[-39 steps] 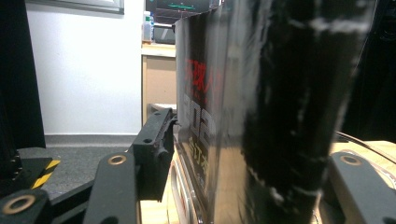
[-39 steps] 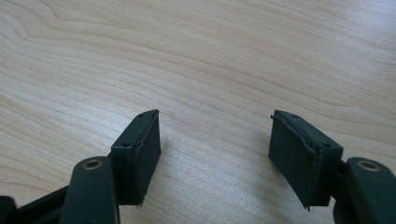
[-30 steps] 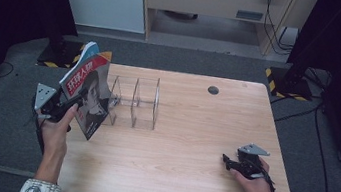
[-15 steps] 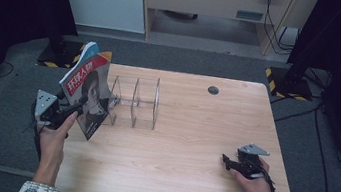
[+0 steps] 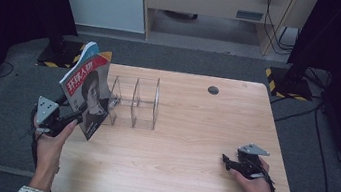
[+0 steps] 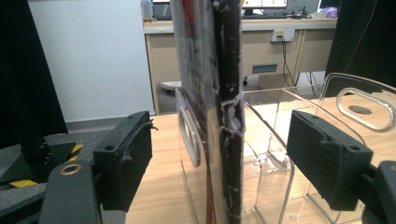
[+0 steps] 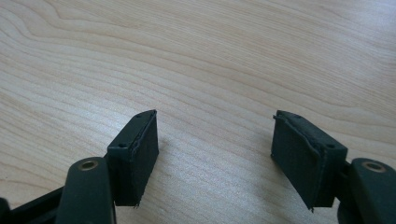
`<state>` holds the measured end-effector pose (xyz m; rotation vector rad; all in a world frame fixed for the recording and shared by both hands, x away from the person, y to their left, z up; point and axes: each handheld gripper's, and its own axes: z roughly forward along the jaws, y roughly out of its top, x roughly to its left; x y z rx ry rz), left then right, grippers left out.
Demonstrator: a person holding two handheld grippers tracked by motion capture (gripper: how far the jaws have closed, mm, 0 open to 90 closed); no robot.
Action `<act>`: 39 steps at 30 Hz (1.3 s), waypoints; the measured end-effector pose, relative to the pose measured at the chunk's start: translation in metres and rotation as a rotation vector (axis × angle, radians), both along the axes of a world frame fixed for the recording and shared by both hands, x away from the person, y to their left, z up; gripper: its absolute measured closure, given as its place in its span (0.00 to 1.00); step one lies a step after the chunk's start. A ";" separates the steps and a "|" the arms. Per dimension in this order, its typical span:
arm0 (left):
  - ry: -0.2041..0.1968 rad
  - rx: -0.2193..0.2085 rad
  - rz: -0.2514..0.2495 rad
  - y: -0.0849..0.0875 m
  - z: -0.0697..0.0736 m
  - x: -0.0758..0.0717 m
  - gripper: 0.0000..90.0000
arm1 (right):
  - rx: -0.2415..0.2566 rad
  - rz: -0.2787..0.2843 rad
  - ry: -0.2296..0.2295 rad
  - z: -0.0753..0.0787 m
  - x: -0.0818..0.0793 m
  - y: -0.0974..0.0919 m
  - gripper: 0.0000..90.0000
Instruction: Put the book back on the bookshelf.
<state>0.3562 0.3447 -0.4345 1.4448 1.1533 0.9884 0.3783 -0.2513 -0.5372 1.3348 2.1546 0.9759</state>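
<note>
Magazines (image 5: 86, 89) now stand in the clear rack (image 5: 135, 102); left claw (image 6: 219, 163), jaws just opened, has let go and drawn back slightly. Right claw (image 7: 215, 154) rests open, unmoved, on the tabletop (image 5: 187, 179).

The magazine (image 5: 87, 92) cover bears white Chinese characters on red, reading 环球人物.

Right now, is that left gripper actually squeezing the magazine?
No, in the left gripper view both pads stand clear of the magazine, which stands upright between them at the clear rack.
</note>
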 end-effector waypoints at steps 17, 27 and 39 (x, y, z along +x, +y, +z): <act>0.047 0.068 -0.032 -0.007 -0.011 -0.018 0.22 | 0.001 -0.002 0.000 0.000 0.000 0.000 0.35; 0.082 0.089 -0.032 -0.007 -0.018 -0.031 0.22 | 0.002 -0.002 0.003 0.000 0.000 0.000 0.35; 0.141 0.079 -0.054 -0.005 -0.027 -0.047 0.23 | 0.001 -0.001 0.002 0.000 0.000 0.000 0.35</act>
